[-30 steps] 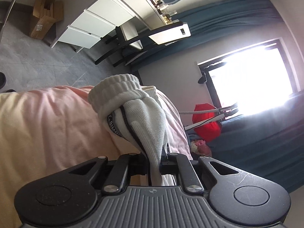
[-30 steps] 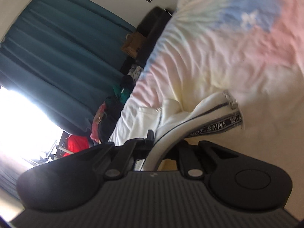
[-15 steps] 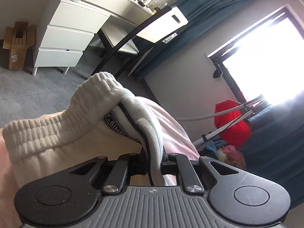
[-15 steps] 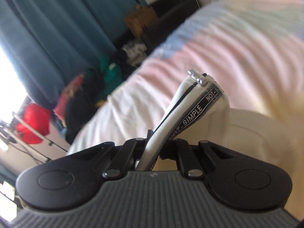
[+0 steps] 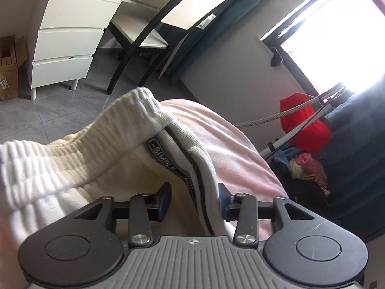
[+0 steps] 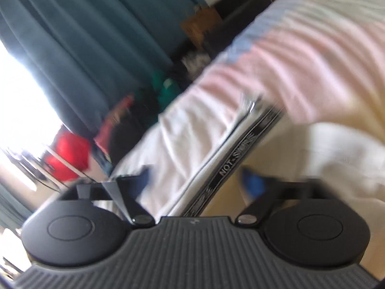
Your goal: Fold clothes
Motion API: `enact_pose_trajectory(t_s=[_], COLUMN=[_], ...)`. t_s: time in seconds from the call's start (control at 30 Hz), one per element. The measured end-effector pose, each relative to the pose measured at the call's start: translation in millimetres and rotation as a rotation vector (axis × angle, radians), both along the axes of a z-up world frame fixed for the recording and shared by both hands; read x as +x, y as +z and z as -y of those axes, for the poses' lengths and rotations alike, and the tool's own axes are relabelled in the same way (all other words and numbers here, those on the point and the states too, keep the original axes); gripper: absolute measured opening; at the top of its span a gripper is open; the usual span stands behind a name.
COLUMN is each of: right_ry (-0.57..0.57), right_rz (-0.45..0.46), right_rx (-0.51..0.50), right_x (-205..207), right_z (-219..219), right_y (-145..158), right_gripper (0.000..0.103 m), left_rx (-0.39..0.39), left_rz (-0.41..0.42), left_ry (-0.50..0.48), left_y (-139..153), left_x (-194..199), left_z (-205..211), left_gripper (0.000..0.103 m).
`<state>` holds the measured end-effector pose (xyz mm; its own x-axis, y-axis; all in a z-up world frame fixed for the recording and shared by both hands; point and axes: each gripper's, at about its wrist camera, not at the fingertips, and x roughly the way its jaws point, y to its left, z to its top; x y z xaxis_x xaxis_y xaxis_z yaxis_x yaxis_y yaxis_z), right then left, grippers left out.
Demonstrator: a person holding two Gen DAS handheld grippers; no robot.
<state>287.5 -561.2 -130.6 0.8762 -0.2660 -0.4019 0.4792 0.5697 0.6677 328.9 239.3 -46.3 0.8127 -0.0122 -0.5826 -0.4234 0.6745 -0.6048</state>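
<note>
Both grippers, left (image 5: 194, 198) and right (image 6: 198, 180), were opening their fingers around the white sweatpants (image 5: 72, 168) on the bed (image 5: 235, 144), whose side stripe toward 12 o'clock could slump and undo the fold.

The left tongs (image 5: 194, 198) are opening, and the folded seam of the white trousers (image 5: 79, 168) stands between the pads, leaning on the right one, so only the left half of the gap is free. Their ribbed waistband (image 5: 134, 115) rises as a ridge straight ahead. Beyond it the pink bedcover (image 5: 231, 149) lies bare to the bed's edge; past that come grey floor, a black-framed chair (image 5: 144, 41) and a white drawer unit (image 5: 65, 55). The right tongs (image 6: 201, 179) are opening too, with the lettered side stripe (image 6: 238, 156) crossing the gap untouched and open bedcover (image 6: 312, 60) ahead.
</note>
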Motion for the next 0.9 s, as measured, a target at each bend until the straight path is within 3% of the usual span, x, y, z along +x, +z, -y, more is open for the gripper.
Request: enact_pose_trajectory(t_s=[0.13,0.27,0.43,0.5,0.6,0.7,0.77,0.83,0.9], right_ry=[-0.036,-0.082,-0.068,-0.070,0.001,0.060,0.042,0.009,-0.020], right_rz=[0.099,0.112,0.054,0.041,0.013,-0.061,-0.016,0.025,0.012], right_rx=[0.051,0.112,0.259,0.323,0.333,0.209,0.168,0.124,0.063], right_x=[-63.3,-117.4,-142.5,-146.8,-129.9,-98.0,-82.8,-66.6,-54.5], right_z=[-7.0,-4.7,4.6,1.6,-2.7,-6.4,-1.7,2.2,-2.1], right_y=[7.2,-3.4,-27.6,-35.3,-42.7,-44.4,-48.8,-52.4,-54.0], right_gripper=[0.096,0.096,0.093,0.092,0.093,0.093,0.093,0.082,0.054], left_rx=[0.020,-0.036,-0.135,-0.157,-0.112,-0.037,-0.033,-0.039,-0.081], left_rz=[-0.010,-0.025,-0.089,-0.074,-0.051,0.002,0.017,0.026,0.039], left_ry=[0.011,0.022,0.086,0.096,0.087,0.048,0.083,0.128,0.178], left_y=[9.1,0.6,-27.8,-41.0,-46.7,-40.2,-42.5,-46.2,-51.5], left_x=[-57.5,-108.6,-145.4,-151.9,-143.0,-122.7,-109.9,-97.0,-90.9], left_z=[-4.8,-11.1,-16.2,-15.5,-9.5,-2.7,-1.4,-0.5,-4.4], left_gripper=[0.079,0.080,0.082,0.082,0.083,0.078,0.068,0.062,0.053])
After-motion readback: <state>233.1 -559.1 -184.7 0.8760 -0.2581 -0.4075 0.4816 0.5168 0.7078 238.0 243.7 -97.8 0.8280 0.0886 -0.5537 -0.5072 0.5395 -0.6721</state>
